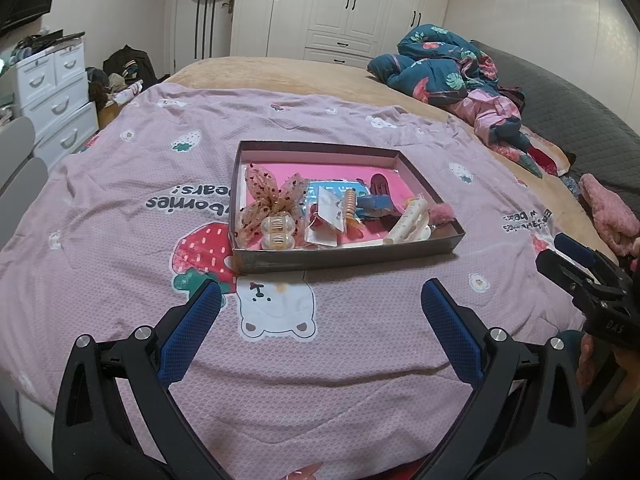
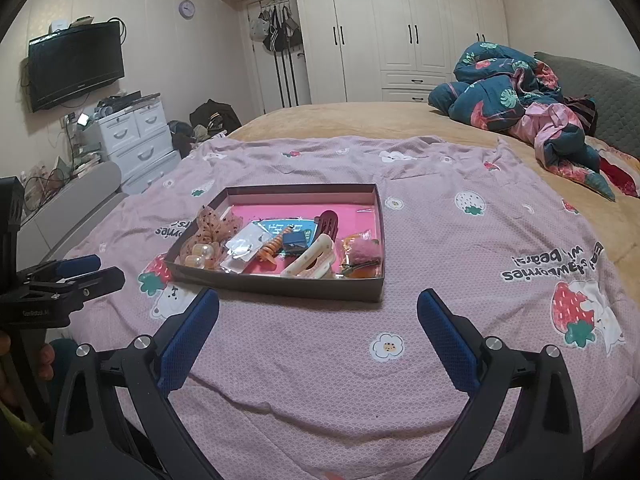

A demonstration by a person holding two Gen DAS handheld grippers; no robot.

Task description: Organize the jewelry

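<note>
A shallow brown box (image 1: 344, 256) with a pink floor sits on the pink strawberry bedspread; it also shows in the right wrist view (image 2: 280, 284). Inside lie a sheer dotted bow (image 1: 268, 196), a cream hair claw (image 1: 408, 222), an orange spiral tie (image 1: 351, 204), a blue clip (image 1: 374, 202), a dark red clip (image 1: 380, 184), a pink fluffy piece (image 1: 442, 214) and small packets. My left gripper (image 1: 320, 292) is open and empty, short of the box's near wall. My right gripper (image 2: 318, 300) is open and empty, just before the box.
A bunched teal and pink quilt (image 2: 520, 96) lies at the far right of the bed. White drawers (image 2: 136, 136) and a wall TV (image 2: 76, 66) stand left. White wardrobes (image 2: 400, 32) line the back wall. The bedspread (image 2: 440, 260) surrounds the box.
</note>
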